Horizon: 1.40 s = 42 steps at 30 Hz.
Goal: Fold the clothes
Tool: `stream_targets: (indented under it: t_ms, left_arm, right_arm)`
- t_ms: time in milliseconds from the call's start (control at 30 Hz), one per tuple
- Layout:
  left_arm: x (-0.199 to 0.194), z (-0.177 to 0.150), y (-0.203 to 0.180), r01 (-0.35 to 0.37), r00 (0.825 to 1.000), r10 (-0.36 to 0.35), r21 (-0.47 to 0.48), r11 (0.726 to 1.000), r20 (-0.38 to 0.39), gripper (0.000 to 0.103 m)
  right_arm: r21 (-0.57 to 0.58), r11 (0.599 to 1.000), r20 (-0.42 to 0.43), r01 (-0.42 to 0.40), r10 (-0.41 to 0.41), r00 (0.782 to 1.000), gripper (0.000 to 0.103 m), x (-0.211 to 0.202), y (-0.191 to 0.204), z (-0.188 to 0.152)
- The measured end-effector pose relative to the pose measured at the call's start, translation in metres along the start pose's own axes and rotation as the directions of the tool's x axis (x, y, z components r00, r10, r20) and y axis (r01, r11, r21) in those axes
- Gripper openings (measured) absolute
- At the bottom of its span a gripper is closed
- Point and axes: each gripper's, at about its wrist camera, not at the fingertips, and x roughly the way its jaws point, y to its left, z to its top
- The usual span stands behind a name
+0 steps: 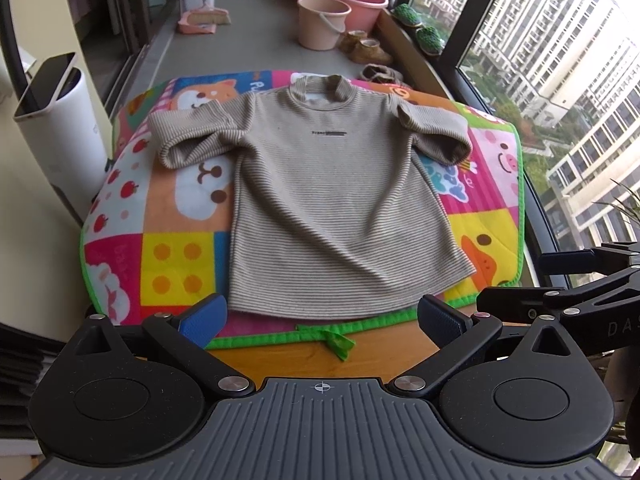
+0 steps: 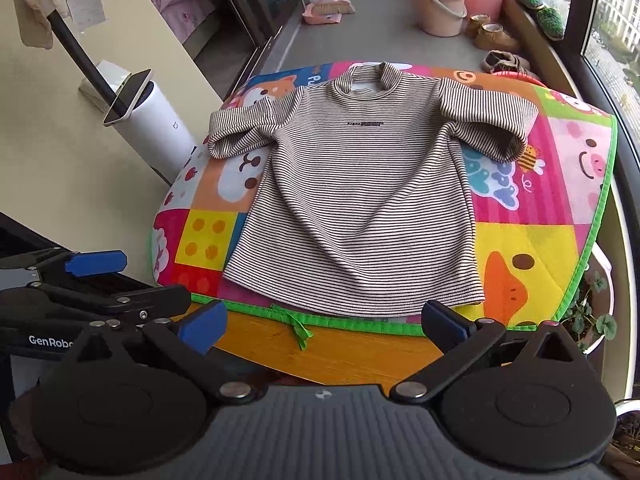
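Observation:
A striped beige short-sleeved top (image 1: pixel 324 200) (image 2: pixel 364 204) lies flat and face up on a colourful cartoon mat (image 1: pixel 168 240) (image 2: pixel 532 248), collar at the far end, both sleeves spread out. My left gripper (image 1: pixel 322 322) hovers open just before the hem, its blue pads (image 1: pixel 202 318) wide apart and holding nothing. My right gripper (image 2: pixel 326 326) is likewise open at the near hem, over the wooden table edge (image 2: pixel 360 354). Each gripper shows at the edge of the other's view: the right gripper (image 1: pixel 568 280) and the left gripper (image 2: pixel 96 264).
The mat covers a wooden table (image 1: pixel 380 352). A white cylinder (image 1: pixel 68 128) with a phone on it stands at the left. Pink buckets (image 1: pixel 340 4), slippers and a broom sit on the floor beyond. Windows (image 1: pixel 560 60) run along the right, potted plants (image 2: pixel 592 320) below.

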Motion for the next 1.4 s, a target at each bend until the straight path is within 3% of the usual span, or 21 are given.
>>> stream_targets:
  t_ms: [1400]
  left_arm:
    - [0.0018,0.0029,0.0073,0.013,1.000,-0.013,-0.006,1.000,0.002,0.103]
  right_arm:
    - [0.012,1.000,-0.027,-0.007,0.007,1.000,0.103,0.0079,-0.0028,0.0009]
